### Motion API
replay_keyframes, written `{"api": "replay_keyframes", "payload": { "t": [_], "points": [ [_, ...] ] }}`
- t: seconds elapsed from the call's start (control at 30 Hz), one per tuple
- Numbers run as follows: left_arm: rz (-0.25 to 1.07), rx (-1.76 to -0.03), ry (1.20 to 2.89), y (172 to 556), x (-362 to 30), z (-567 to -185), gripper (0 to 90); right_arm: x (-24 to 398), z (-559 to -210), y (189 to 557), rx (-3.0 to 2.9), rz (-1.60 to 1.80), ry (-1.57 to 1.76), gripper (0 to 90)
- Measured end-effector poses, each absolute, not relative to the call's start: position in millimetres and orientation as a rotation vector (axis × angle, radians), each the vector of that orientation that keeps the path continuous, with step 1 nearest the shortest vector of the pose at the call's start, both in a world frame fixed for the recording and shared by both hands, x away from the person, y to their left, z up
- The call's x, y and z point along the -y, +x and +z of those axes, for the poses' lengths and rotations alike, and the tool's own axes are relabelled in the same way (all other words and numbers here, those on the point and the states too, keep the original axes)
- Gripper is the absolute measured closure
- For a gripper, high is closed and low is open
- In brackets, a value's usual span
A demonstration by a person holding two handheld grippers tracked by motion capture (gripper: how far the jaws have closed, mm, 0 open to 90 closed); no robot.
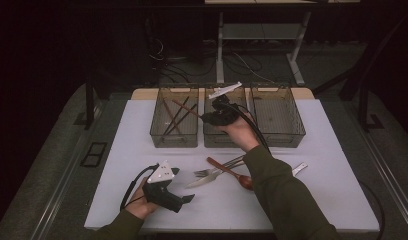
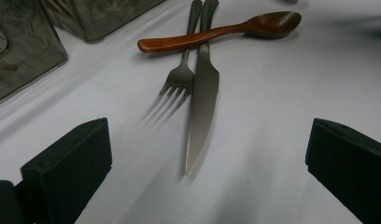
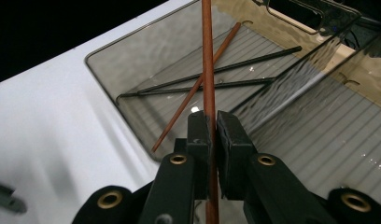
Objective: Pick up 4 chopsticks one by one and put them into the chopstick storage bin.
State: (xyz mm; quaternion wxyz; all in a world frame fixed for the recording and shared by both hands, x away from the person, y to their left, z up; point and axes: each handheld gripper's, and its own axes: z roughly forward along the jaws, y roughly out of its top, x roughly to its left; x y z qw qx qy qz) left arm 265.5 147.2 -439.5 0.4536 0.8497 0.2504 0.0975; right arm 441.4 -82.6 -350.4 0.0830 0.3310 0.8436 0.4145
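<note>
Nearest me, my left tool [image 1: 184,199] rests low over the white counter [image 1: 117,165], its two blocky black jaws spread wide with nothing between them. The counter's surface is smooth and matte, with plenty of bare room to the left of that tool and along its front edge.

Just beyond it lies the cutlery: a dull grey metal knife [image 2: 201,100] with a fine serrated edge, its tip pointing back toward my left tool, and a matching fork [image 2: 181,74] close beside it, tines the same way. A glossy brown wooden spoon [image 2: 216,30] lies across both handles, its oval bowl to the right in the left gripper view.

Farther on, my right tool [image 3: 211,128] is clamped narrow on a reddish wooden chopstick [image 3: 208,56], a thin round rod that runs straight up between the pads. I hold it above the wall between the left bin [image 1: 157,131] and the middle bin [image 1: 208,140]. Three smoky clear plastic bins stand in a row at the far edge, the right bin [image 1: 297,130] included, each with ribbed floors. In the left bin lie another reddish chopstick [image 3: 193,91] and two thin black chopsticks [image 3: 244,60], crossed loosely.

I can read no writing or labels
</note>
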Motion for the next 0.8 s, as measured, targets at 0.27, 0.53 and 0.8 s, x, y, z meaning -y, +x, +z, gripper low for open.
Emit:
{"api": "replay_keyframes", "payload": {
  "t": [0.27,0.53,0.8],
  "points": [
    [0.234,-0.621,2.094,265.1,-147.1,-439.2,0.0,58.0,-358.0,461.8,-2.527,1.175,1.035,84.2],
    [0.240,-0.612,2.091,265.2,-147.2,-439.1,0.0,35.0,-365.5,481.0,-2.535,1.113,1.077,84.2],
    [0.234,-0.610,2.085,264.5,-146.6,-438.6,0.0,8.0,-367.8,490.8,-2.551,1.057,1.065,84.1]
  ]
}}
